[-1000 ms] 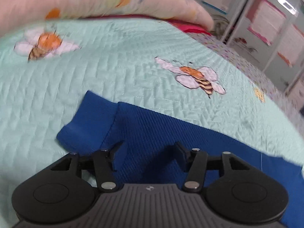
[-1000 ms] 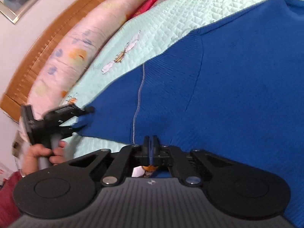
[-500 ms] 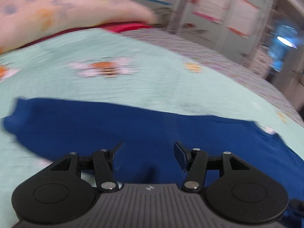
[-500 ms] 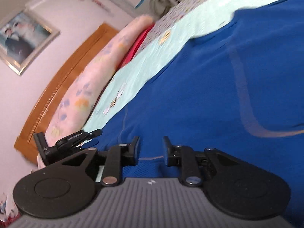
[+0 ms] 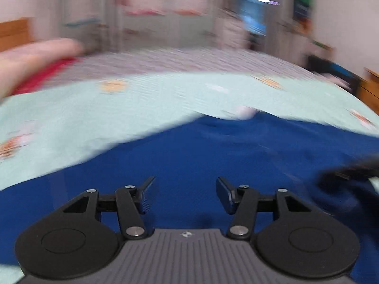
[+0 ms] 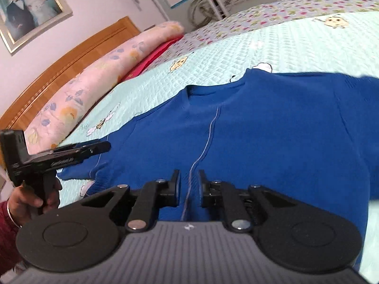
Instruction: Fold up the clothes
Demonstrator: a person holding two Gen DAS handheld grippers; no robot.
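Right gripper (image 6: 188,184) has let go of the blue knitted sweater (image 6: 260,127), its jaws closing empty; left gripper (image 5: 184,194) hovers apart above it, fold unstarted.

The right gripper (image 6: 189,182), which was clamped flat on the blue sweater (image 6: 272,127) a second ago, has been released; its jaws were spread wider half a second ago and are now closing, with only a loose pale thread (image 6: 201,151) seen between them and no fabric pinched. The right wrist view has been swung so that the sweater's neckline (image 6: 201,92) is brought into sight. The left gripper (image 5: 184,194) has been carried sideways across the sweater (image 5: 213,156), away from the sleeve cuff seen earlier; its view is now heavily blurred. Its jaws are closing slightly over the cloth, nothing being held.
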